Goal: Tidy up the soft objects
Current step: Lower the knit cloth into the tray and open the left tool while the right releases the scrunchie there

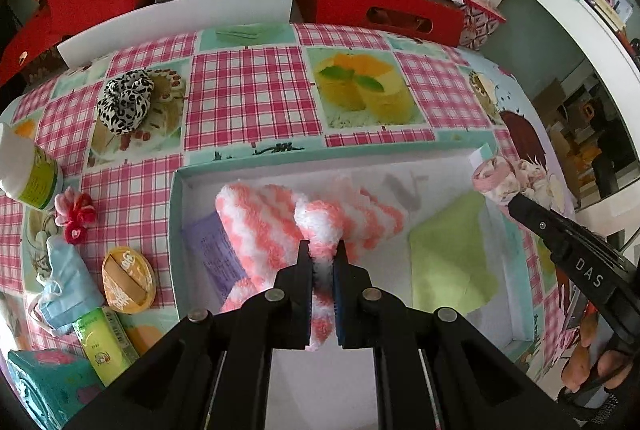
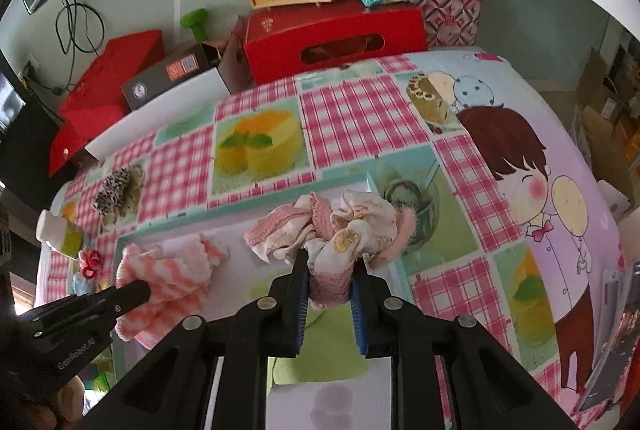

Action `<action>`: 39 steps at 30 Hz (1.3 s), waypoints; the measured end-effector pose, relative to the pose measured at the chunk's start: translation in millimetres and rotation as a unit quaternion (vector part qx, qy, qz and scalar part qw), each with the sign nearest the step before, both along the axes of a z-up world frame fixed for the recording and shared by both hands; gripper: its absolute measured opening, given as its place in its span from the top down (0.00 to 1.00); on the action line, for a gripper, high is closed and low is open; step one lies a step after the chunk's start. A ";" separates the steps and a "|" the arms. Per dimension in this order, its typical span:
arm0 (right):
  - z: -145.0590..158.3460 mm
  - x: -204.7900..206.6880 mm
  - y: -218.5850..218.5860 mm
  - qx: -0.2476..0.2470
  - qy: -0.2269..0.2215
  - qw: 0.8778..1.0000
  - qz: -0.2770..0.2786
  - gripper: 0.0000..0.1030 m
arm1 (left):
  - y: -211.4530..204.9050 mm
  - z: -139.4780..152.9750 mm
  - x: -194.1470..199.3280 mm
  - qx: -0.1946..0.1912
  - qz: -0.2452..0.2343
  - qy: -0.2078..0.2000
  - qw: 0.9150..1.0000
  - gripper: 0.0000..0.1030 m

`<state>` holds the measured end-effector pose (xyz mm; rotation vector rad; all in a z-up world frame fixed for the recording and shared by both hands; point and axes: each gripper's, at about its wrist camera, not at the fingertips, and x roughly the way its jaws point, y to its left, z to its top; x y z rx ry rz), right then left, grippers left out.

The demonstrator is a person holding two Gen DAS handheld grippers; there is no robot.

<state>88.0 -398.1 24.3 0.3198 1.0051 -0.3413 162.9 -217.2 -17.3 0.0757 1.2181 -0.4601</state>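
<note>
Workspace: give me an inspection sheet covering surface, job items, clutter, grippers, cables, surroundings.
Surface: table under a pink checked tablecloth printed with cakes.
Job's things: shallow box; pink-and-white fuzzy sock over it; frilly pink cloth; leopard scrunchie and red-pink hair tie outside the box.
Clutter: face mask, white jar, yellow round tin.
Grippers: left gripper shut on the sock; right gripper shut on the cloth.
Cables: black cable on the wall.
Surroundings: red boxes, white shelf.
</note>
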 end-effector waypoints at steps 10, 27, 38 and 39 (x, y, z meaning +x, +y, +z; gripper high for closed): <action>-21.5 4.3 0.6 0.003 0.060 0.998 -0.004 0.72 | 2.6 3.4 -0.8 0.010 0.000 0.008 1.000 0.62; -19.3 3.1 1.4 0.004 0.066 0.998 -0.019 0.23 | 21.0 19.6 4.9 0.002 0.027 -0.004 1.000 0.43; -15.7 4.2 2.5 -0.006 0.065 0.998 -0.017 0.16 | 32.1 18.9 11.4 0.005 0.048 -0.015 0.999 0.30; -15.7 4.5 2.5 -0.008 0.066 0.998 -0.017 0.15 | 32.9 18.1 12.1 0.006 0.051 -0.015 0.999 0.26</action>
